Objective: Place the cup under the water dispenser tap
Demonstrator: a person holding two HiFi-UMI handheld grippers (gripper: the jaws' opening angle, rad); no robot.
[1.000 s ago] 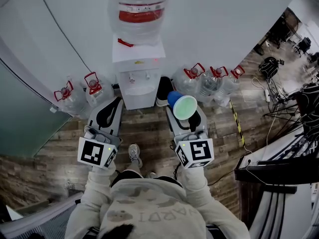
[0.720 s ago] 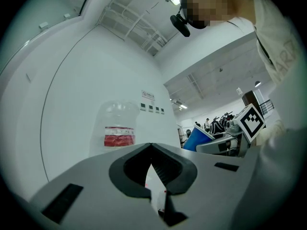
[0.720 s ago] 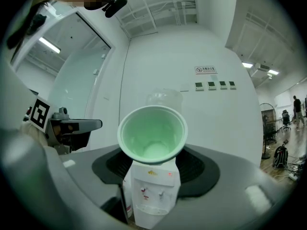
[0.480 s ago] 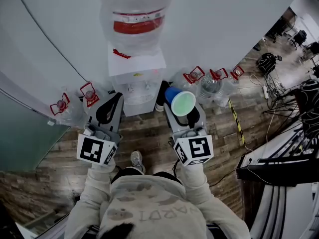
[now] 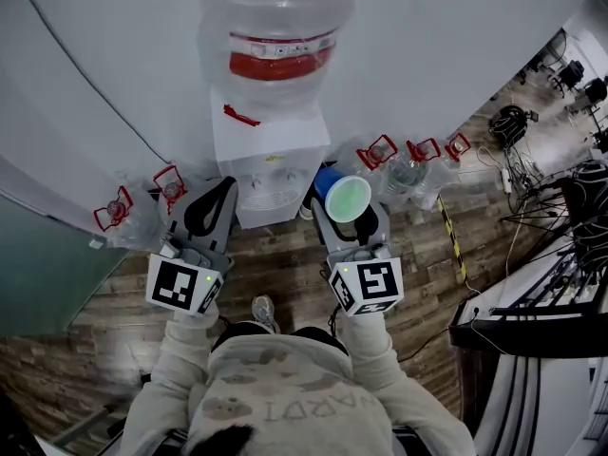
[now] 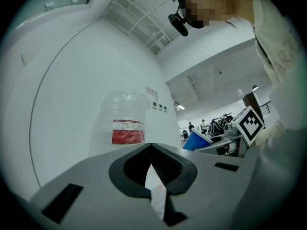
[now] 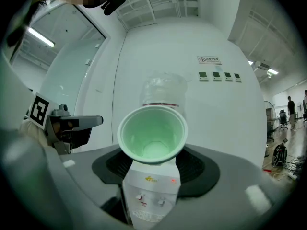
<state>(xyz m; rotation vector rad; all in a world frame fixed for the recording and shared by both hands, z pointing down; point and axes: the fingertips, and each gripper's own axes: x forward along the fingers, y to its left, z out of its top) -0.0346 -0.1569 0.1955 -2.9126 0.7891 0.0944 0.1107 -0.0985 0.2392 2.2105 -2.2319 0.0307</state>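
The cup [image 7: 152, 134] is pinched between the fingers of the right gripper [image 5: 348, 217], held by its blue wall with the green mouth tipped back towards the person, probably just for carrying. The left gripper [image 5: 213, 205] has its fingers closed on nothing, kept off to the side. Beyond the fingertips stands the water dispenser [image 5: 271, 160]. The cup hangs in the air short of it, right of the taps [image 7: 149, 199] and not yet under one.

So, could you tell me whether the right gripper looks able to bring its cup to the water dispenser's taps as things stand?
Probably yes: the right gripper holds the blue cup in front of the water dispenser, and nothing stands between the cup and the taps.
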